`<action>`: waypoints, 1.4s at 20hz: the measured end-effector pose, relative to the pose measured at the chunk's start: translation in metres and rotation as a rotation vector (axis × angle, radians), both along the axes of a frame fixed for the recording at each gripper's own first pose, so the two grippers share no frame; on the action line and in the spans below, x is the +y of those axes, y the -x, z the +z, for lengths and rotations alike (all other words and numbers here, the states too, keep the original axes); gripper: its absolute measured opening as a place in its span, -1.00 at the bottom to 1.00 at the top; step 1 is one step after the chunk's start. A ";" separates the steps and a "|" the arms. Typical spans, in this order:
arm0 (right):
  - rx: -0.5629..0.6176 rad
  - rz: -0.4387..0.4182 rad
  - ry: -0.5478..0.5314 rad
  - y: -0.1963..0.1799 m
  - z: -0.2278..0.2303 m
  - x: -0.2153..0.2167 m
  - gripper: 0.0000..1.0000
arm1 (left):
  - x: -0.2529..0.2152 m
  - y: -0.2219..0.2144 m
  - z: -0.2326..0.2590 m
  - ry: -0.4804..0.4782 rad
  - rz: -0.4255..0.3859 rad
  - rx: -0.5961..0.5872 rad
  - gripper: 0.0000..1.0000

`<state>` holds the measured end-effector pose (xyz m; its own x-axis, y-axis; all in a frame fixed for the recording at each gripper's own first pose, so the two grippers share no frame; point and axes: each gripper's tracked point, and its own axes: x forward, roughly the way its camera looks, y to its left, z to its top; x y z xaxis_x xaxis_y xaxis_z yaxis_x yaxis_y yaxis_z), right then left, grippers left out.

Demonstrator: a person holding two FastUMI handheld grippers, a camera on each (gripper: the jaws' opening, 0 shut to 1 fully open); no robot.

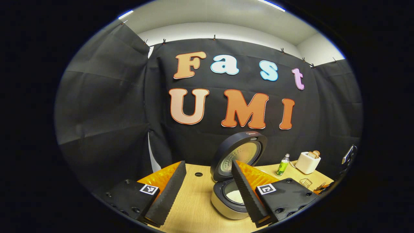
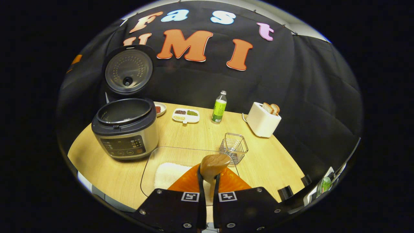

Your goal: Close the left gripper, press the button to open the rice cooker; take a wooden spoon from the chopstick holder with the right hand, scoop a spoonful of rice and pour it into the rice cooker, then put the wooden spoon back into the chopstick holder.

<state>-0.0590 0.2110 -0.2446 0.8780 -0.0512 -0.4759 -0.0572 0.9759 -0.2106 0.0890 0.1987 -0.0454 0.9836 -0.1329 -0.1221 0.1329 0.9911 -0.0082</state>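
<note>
The rice cooker stands open at the table's left, its round lid tilted up. My right gripper is shut on the handle of a wooden spoon. The spoon's bowl hangs over the far edge of a glass tray that holds white rice. Just beyond the spoon stands the wire chopstick holder. In the left gripper view my left gripper is open, fingers wide apart, in front of the open cooker. A pale patch shows inside its pot.
A green bottle, a white toaster with bread, a divided dish and a small plate line the back of the wooden table. Black cloth walls close in the back and sides.
</note>
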 end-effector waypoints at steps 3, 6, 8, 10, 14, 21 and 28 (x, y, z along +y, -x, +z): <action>0.017 -0.046 -0.207 0.003 -0.011 0.014 -0.85 | -0.002 0.003 -0.004 0.000 -0.008 0.009 0.90; 0.008 -0.082 -0.330 0.000 -0.014 0.019 -0.85 | -0.003 0.009 -0.008 -0.005 -0.017 0.022 0.93; -0.010 -0.115 -0.389 -0.004 -0.014 0.013 -0.85 | -0.004 0.012 -0.009 -0.006 -0.016 0.024 0.90; -0.007 -0.130 -0.442 -0.008 -0.015 0.011 -0.85 | -0.005 0.014 -0.005 0.005 -0.014 0.020 0.90; 0.016 -0.152 -0.599 -0.009 -0.016 0.010 -0.86 | -0.008 0.015 -0.002 0.009 -0.015 0.013 0.90; 0.049 -0.251 -1.031 -0.012 -0.027 0.001 -0.86 | -0.020 0.013 -0.003 0.030 -0.020 0.024 0.90; 0.076 -0.391 -1.295 -0.004 -0.038 -0.031 -0.86 | -0.032 0.012 0.008 0.015 -0.022 0.002 0.93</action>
